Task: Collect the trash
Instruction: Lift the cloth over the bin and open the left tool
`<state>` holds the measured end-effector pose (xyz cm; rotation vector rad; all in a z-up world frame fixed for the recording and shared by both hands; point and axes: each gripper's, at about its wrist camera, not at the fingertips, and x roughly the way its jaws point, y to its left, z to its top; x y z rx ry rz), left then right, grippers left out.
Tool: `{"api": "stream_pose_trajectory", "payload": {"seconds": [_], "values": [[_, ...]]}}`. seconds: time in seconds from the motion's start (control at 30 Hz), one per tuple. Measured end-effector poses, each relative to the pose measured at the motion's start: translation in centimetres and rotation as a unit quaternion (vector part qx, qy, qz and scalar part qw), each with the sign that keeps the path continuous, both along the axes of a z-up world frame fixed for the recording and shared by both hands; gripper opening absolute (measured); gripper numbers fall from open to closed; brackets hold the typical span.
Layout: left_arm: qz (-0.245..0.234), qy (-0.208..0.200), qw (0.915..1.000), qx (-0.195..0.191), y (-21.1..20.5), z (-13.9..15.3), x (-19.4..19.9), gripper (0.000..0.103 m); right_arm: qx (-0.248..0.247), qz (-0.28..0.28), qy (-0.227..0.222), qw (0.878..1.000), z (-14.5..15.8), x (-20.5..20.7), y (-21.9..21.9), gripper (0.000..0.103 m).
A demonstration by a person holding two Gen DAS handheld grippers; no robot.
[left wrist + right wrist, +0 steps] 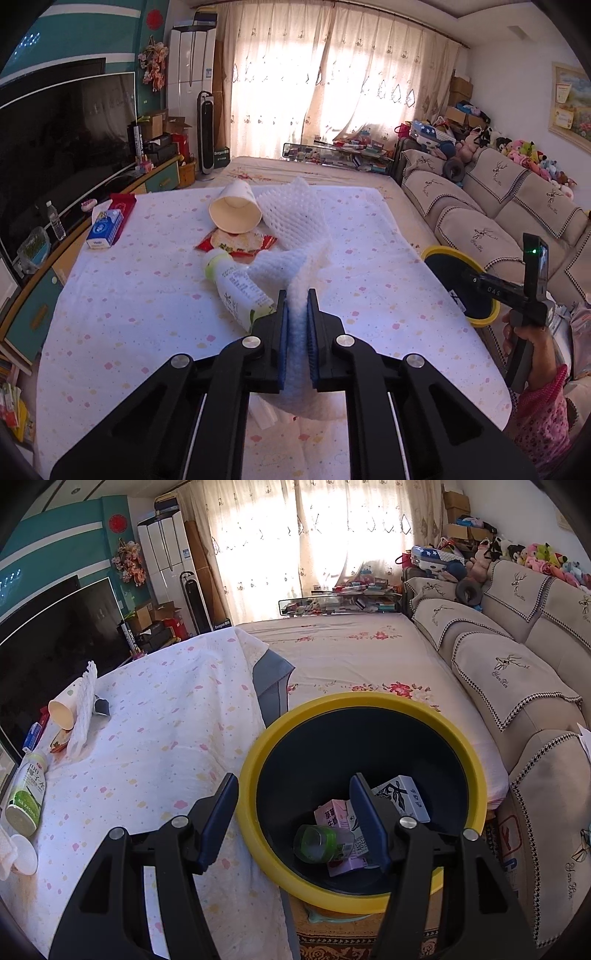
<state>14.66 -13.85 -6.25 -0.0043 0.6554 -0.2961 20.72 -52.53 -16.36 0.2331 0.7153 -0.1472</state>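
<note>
A white foam net (295, 236) is clamped between the fingers of the left gripper (297, 314), above the desk (147, 295). The right gripper (293, 805) is held open over the yellow-rimmed bin (258, 738), where cartons (340, 819) are seen.

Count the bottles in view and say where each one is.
2. One white bottle with a green label lies on its side on the table, beside the foam net held in the left tongs. One green bottle lies in the yellow-rimmed bin; others may be hidden there.
</note>
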Motion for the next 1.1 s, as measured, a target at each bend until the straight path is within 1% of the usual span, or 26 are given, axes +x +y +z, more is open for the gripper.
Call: {"api": "stream_pose_trajectory", "payload": {"seconds": [0.17,0.27,0.4,0.6,0.8,0.93,1.1], "values": [[-0.016,-0.033,0.9993,0.0,-0.8,3.4,-0.5,0.009,0.0,-0.009,-0.014,1.0,0.9,-1.1,-0.4,0.06],[-0.036,-0.043,0.9984,-0.001,-2.3,4.5,-0.5,0.009,-0.007,-0.017,-0.02,1.0,1.6,-2.0,-0.9,0.06],[-0.068,-0.044,0.9967,-0.005,-5.5,5.3,0.2,0.009,-0.017,-0.026,-0.027,0.999,2.3,-3.4,-1.8,0.06],[-0.125,-0.031,0.9916,-0.006,-12.2,4.9,2.0,0.009,-0.039,-0.045,-0.029,0.998,2.6,-5.5,-4.0,0.06],[-0.182,-0.021,0.983,0.001,-20.6,4.2,4.5,0.009,-0.037,-0.07,-0.035,0.996,2.8,-7.7,-6.9,0.061],[-0.208,-0.022,0.9778,0.015,-26.4,3.3,6.3,0.009,-0.033,-0.08,-0.039,0.995,2.8,-8.7,-8.5,0.061],[-0.228,-0.001,0.9735,0.023,-32.2,1.0,8.7,0.009,-0.026,-0.088,-0.04,0.995,2.4,-9.2,-9.9,0.062]]}}
